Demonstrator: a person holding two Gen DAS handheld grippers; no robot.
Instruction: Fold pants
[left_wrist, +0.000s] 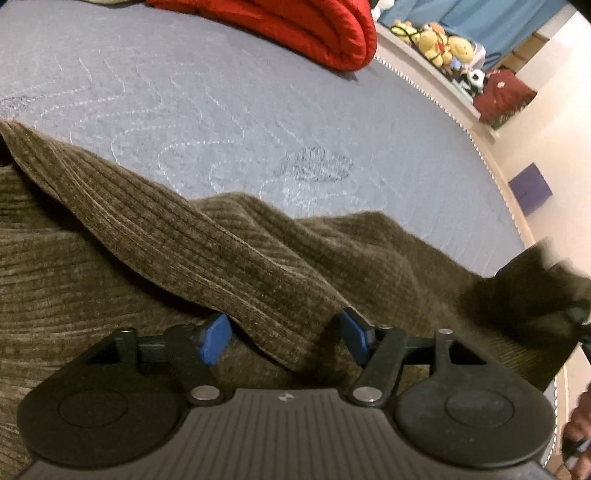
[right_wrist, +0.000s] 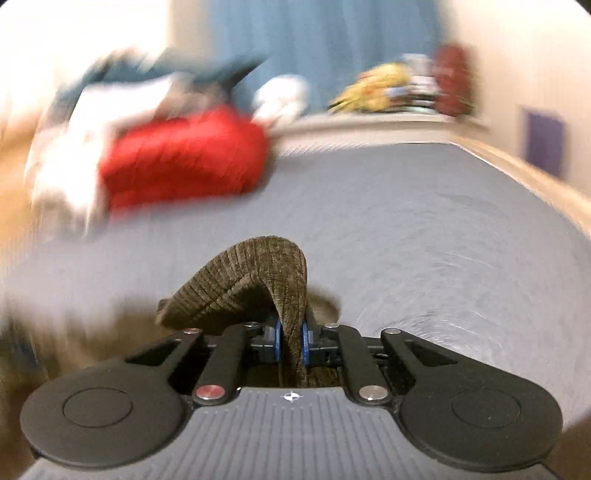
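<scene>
No legible text or labels, bkgd possibly too blurred

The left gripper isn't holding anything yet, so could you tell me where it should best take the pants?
Grip the raised ridge of the pants between the open left gripper fingers, straight ahead and down. The fold stands up, thin enough to pinch.

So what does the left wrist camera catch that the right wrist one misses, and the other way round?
Only the left wrist view shows the left gripper, open over a raised fold of the brown pants, plus most of the garment spread out. Only the right wrist view shows the right gripper shut on a pinched piece of the pants. Both show the grey mattress, the red blanket and the yellow plush toys.
</scene>
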